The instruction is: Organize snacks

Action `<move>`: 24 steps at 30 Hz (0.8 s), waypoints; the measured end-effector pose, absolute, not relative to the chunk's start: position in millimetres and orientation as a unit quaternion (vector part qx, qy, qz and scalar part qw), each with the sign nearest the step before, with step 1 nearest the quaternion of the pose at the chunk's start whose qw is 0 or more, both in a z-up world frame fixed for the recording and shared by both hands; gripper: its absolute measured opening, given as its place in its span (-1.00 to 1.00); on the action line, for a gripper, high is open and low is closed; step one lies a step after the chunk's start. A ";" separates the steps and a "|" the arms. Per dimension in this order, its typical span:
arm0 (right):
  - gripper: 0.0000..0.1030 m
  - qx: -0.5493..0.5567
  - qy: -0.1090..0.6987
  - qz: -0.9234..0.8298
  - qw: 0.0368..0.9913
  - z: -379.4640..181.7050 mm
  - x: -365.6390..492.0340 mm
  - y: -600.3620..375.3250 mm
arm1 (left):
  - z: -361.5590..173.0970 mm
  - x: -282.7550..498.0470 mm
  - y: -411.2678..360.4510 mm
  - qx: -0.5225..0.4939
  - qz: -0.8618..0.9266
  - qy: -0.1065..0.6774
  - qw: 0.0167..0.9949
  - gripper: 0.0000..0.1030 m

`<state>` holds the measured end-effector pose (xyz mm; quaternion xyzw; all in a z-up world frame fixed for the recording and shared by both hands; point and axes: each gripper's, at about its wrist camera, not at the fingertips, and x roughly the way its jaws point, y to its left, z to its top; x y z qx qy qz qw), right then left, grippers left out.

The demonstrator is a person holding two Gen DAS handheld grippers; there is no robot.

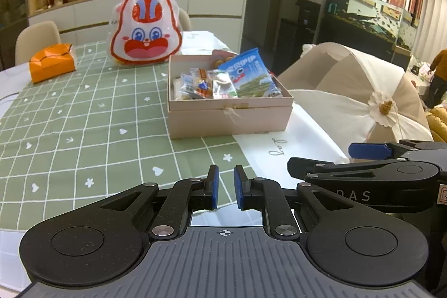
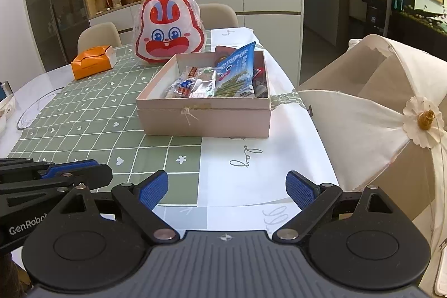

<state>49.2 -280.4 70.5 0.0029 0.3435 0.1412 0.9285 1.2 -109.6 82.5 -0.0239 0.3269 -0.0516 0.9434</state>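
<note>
left gripper (image 1: 225, 187): jaws drawn together, nothing between them. right gripper (image 2: 226, 190): jaws spread wide, empty. both hang over the near table edge. the snack box (image 2: 206, 116) sits ahead near the right table edge, packets inside; bare green tablecloth (image 1: 83, 116) extends to its left.

Legible markings are few. The left gripper (image 2: 69, 172), seen at the lower left of the right wrist view, bears white lettering "GenRobo", cut off by the right gripper's body. The right gripper (image 1: 368, 151), seen in the left wrist view, carries the letters "DAS". The white tablecloth (image 2: 251, 175) shows grey cursive script reading "day". Print on the blue snack packet (image 2: 237, 74) is illegible.
</note>
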 end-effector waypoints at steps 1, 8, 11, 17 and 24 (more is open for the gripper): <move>0.79 0.003 0.344 0.142 0.928 70.3 49.5 -280.5 | 82.3 1.9 -109.4 -0.024 -0.052 0.327 0.943 -0.69; 0.79 0.002 0.345 0.142 0.928 69.4 51.8 -280.9 | 82.4 2.2 -109.9 -0.024 -0.052 0.328 0.943 -0.69; 0.79 0.002 0.346 0.142 0.928 69.2 52.8 -281.3 | 82.5 2.5 -109.7 -0.024 -0.052 0.327 0.943 -0.69; 0.79 0.001 0.346 0.146 0.927 68.5 54.5 -281.6 | 81.2 4.7 -109.6 -0.024 -0.051 0.330 0.942 -0.69; 0.79 0.000 0.348 0.149 0.926 68.2 55.8 -281.4 | 78.8 8.8 -108.0 -0.028 -0.049 0.336 0.940 -0.69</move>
